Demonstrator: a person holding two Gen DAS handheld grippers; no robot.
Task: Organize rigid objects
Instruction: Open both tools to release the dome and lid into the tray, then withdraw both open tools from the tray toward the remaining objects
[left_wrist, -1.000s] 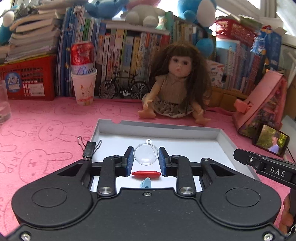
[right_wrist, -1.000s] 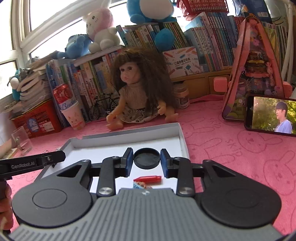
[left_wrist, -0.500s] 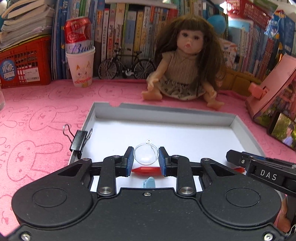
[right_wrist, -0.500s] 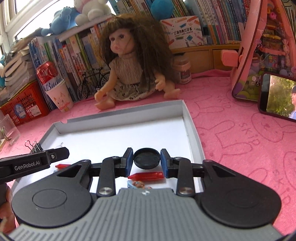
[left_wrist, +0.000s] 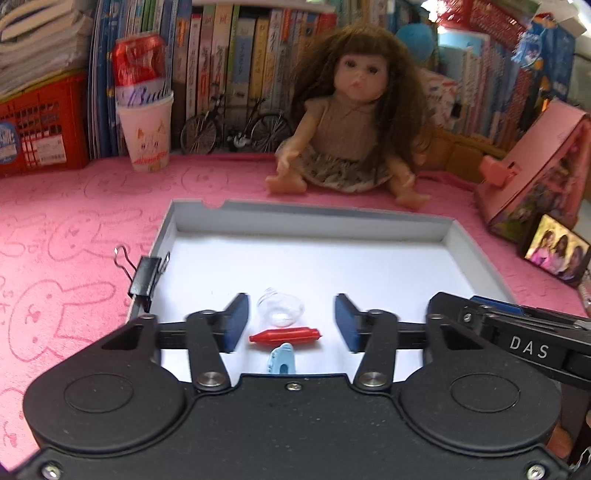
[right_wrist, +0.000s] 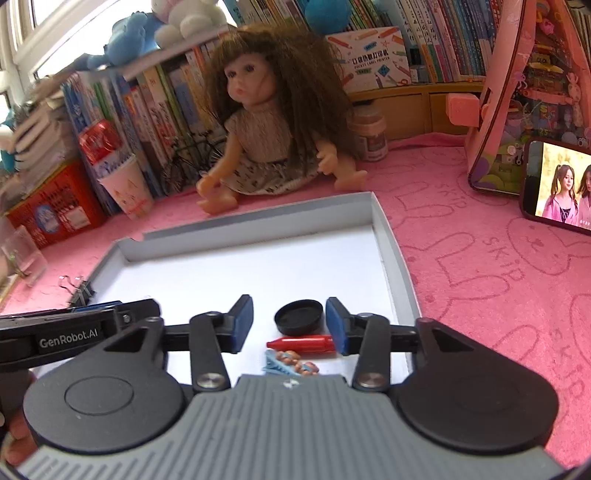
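Both drops are happening at once. The left hand-held gripper (left_wrist: 290, 323) has its jaws opening, and the clear plastic dome (left_wrist: 280, 308) lies on the white floor of the grey tray (left_wrist: 314, 218) between the blue pads, touching neither. The right hand-held gripper (right_wrist: 290, 321) is likewise opening; the black round lid (right_wrist: 299, 316) sits on the tray floor between its pads, nearer the right pad and apparently free of it.

In the left wrist view, a red crayon-like piece (left_wrist: 284, 335) lies just at 6 o'clock of the dome, with a small blue clip (left_wrist: 280, 362) below that. The right wrist view shows another red piece (right_wrist: 301, 342) and a blue decorated clip (right_wrist: 290, 363) at 6 o'clock of the lid.

So at least 6 small things look to be in the tray. A black binder clip (left_wrist: 146, 277) is clamped on the tray's left wall at 9 o'clock; whether it counts as sorted I cannot tell. The rest of the pink table (right_wrist: 480, 266) shows a doll (right_wrist: 269, 122) and clutter, probably not part of the job.
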